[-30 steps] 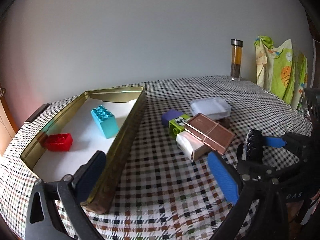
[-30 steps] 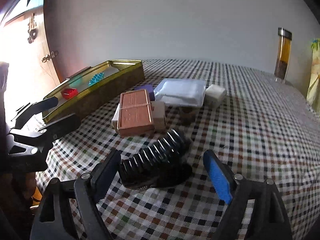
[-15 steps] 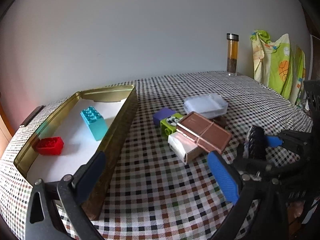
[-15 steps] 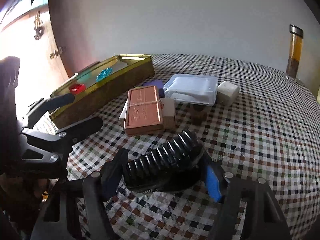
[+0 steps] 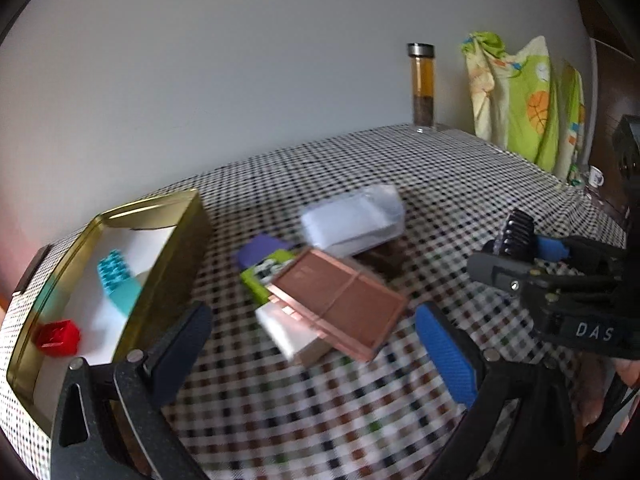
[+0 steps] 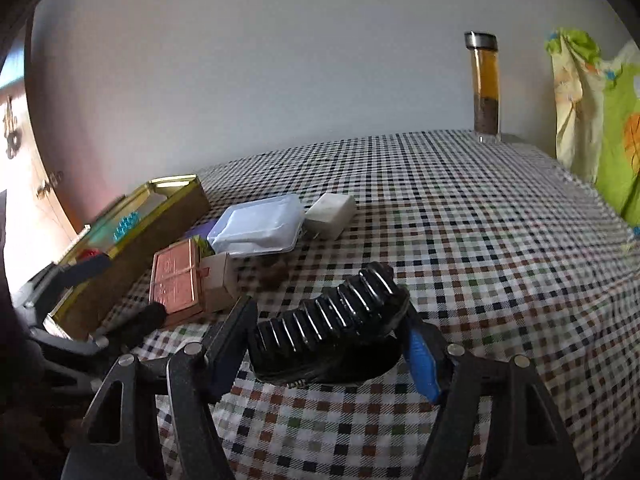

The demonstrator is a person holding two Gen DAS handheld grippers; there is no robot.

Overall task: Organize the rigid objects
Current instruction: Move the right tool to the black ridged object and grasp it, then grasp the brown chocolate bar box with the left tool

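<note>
Gripping the right gripper (image 6: pixel 328 344), black hair claw (image 6: pixel 332 320) lies crosswise.

Left gripper (image 5: pixel 312 344) open above checked tablecloth (image 5: pixel 460 184); gold tin (image 5: pixel 172 264) at left edge holds teal brick (image 5: pixel 118 284), red brick (image 5: pixel 58 336); copper case (image 5: pixel 340 304) mid-cloth.

Checked tablecloth (image 6: pixel 460 216) across the table, tall glass bottle (image 6: pixel 486 88) with amber liquid and metal cap at one o'clock by the plain wall (image 6: pixel 280 60), green-yellow patterned cloth (image 6: pixel 600 120) hanging at two o'clock
</note>
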